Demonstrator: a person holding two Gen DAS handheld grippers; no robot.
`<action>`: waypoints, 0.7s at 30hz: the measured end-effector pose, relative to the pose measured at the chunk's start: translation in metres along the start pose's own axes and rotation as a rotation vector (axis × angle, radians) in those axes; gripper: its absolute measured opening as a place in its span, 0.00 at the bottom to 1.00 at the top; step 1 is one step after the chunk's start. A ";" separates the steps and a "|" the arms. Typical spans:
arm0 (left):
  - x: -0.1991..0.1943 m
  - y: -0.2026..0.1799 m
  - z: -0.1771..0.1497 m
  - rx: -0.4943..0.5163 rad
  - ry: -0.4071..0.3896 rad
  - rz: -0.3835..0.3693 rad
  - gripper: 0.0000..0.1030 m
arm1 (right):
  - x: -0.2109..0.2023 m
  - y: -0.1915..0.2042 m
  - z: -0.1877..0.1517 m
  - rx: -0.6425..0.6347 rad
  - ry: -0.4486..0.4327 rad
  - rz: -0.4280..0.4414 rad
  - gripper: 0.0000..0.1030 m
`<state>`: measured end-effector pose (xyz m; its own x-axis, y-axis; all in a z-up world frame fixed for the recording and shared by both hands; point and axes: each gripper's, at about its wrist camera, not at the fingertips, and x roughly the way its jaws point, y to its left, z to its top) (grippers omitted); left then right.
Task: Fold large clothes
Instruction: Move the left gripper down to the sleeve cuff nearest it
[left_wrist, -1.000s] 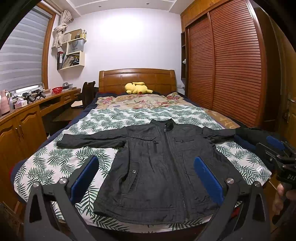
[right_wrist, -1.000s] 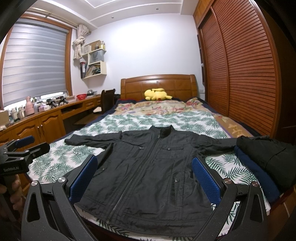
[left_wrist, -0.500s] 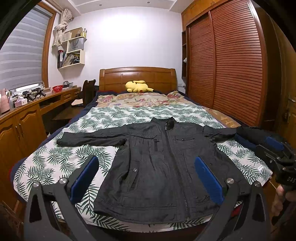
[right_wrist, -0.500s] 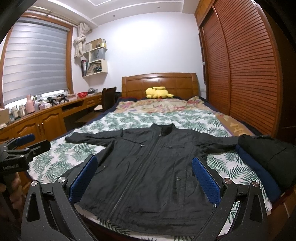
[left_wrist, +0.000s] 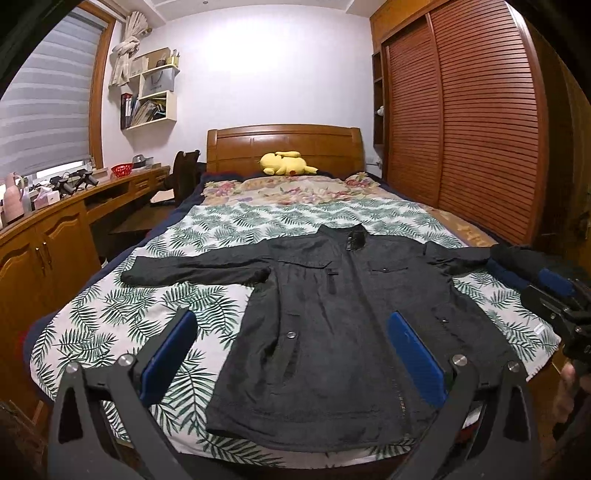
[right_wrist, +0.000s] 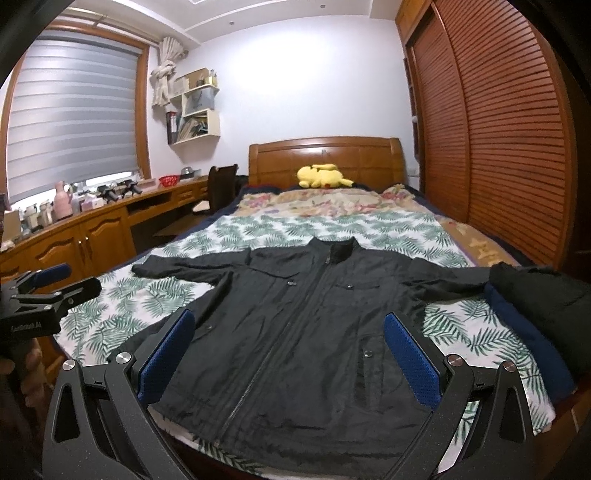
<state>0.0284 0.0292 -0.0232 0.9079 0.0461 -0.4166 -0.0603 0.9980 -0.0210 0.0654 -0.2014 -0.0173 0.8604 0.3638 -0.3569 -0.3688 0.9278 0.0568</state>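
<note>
Along the bottom of the left wrist view, my left claw (left_wrist: 291, 354) stands wide open, its two black arms with blue pads spread apart and holding nothing. My right claw (right_wrist: 288, 350) fills the bottom of the right wrist view the same way, agape and empty, blue pads well apart. Each claw also shows in the other's view: the right one at the right edge of the left view, the left one at the left edge of the right view, both beside the bed's near corners.

Just beyond the pads, the large black zip-front jacket (left_wrist: 347, 317) lies flat and face up across the middle of the frame, on the bed's white bedspread printed with green palm leaves (left_wrist: 122, 314). Its hem reaches the near edge of the bed, its collar points away from me, and both sleeves are spread outwards. In the right view the jacket (right_wrist: 306, 325) sits centre frame between my pads. Its right-hand sleeve runs towards a heap of dark navy and black clothing (right_wrist: 532, 317) at the right edge of the frame; whether they touch I cannot tell.

Further up the bed lies a floral quilt (left_wrist: 291, 188), then a yellow plush toy (left_wrist: 284, 163) against the brown wooden headboard (left_wrist: 284, 142). At the left of the frame runs a long wooden worktop (right_wrist: 99, 210) under a window blind; at the right, slatted wooden wardrobe doors (left_wrist: 476, 122).
</note>
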 end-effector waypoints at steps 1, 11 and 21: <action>0.002 0.004 0.000 -0.001 0.002 0.004 1.00 | 0.003 0.000 0.000 0.000 0.003 0.004 1.00; 0.037 0.043 -0.003 -0.025 0.040 0.051 1.00 | 0.052 0.012 -0.001 -0.038 0.039 0.041 1.00; 0.078 0.082 -0.021 -0.044 0.108 0.102 1.00 | 0.102 0.031 -0.003 -0.078 0.056 0.107 1.00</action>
<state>0.0859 0.1141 -0.0767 0.8465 0.1396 -0.5138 -0.1702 0.9853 -0.0126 0.1406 -0.1357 -0.0547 0.7949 0.4528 -0.4040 -0.4852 0.8740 0.0250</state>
